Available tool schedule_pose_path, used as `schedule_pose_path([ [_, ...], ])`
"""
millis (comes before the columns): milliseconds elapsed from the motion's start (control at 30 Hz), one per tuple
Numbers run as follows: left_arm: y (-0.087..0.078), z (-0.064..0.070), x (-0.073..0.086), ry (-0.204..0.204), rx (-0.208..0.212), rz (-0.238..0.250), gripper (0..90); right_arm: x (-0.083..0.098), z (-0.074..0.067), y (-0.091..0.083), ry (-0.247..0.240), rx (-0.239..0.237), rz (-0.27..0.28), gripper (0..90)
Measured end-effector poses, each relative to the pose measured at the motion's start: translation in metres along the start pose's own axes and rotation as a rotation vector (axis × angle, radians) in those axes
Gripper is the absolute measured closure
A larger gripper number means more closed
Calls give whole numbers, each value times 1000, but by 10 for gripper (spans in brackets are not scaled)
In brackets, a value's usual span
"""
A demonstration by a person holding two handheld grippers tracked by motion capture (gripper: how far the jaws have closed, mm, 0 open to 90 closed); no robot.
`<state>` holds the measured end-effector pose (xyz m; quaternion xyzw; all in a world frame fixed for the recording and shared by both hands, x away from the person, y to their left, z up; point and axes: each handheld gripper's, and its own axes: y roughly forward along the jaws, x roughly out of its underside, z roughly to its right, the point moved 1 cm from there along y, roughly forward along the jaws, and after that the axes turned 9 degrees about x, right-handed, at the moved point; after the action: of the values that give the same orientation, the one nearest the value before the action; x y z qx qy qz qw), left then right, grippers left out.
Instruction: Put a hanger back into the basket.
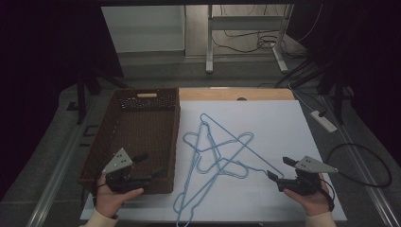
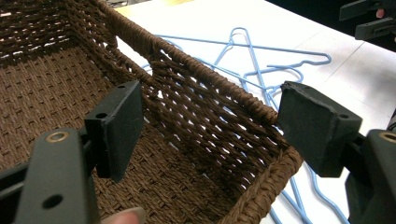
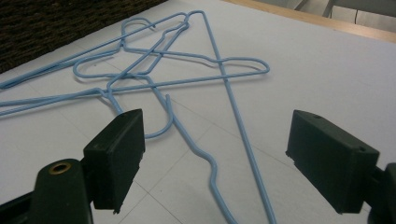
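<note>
Several light-blue wire hangers (image 1: 215,156) lie tangled in a heap on the white sheet in the middle of the table. A brown woven basket (image 1: 106,137) stands to their left, with nothing in it that I can see. My left gripper (image 1: 150,165) hovers open over the basket's near right corner, its jaws straddling the woven wall (image 2: 210,112). My right gripper (image 1: 279,168) is open just right of the hangers, pointing at them, with hanger wires (image 3: 187,70) on the sheet ahead of its empty jaws. Each gripper is held by a hand in a pale sleeve.
The white sheet (image 1: 279,123) covers a wooden tabletop (image 1: 265,94). A white power strip (image 1: 323,121) and black cables lie off the table's right side. A metal frame's legs (image 1: 209,47) stand behind the table. The surroundings are dark.
</note>
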<state>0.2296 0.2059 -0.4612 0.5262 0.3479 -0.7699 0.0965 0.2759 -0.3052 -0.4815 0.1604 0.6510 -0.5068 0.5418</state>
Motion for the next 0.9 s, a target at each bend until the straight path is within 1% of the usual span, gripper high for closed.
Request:
schedule_pose_path([
  [467,1,0,0,-3,11,-5,240,0,0,2,4,-3,-2,211],
  [633,2,-1,-2,-3,9,-8,240,3,2,2,6,-7,-13,213],
  [800,1,-1,-3,-6,9,-6,240,1,5,3,21,-4,-8,213],
  [900,1,0,-3,-3,5,-6,240,2,3,3,9,-5,-18,218],
])
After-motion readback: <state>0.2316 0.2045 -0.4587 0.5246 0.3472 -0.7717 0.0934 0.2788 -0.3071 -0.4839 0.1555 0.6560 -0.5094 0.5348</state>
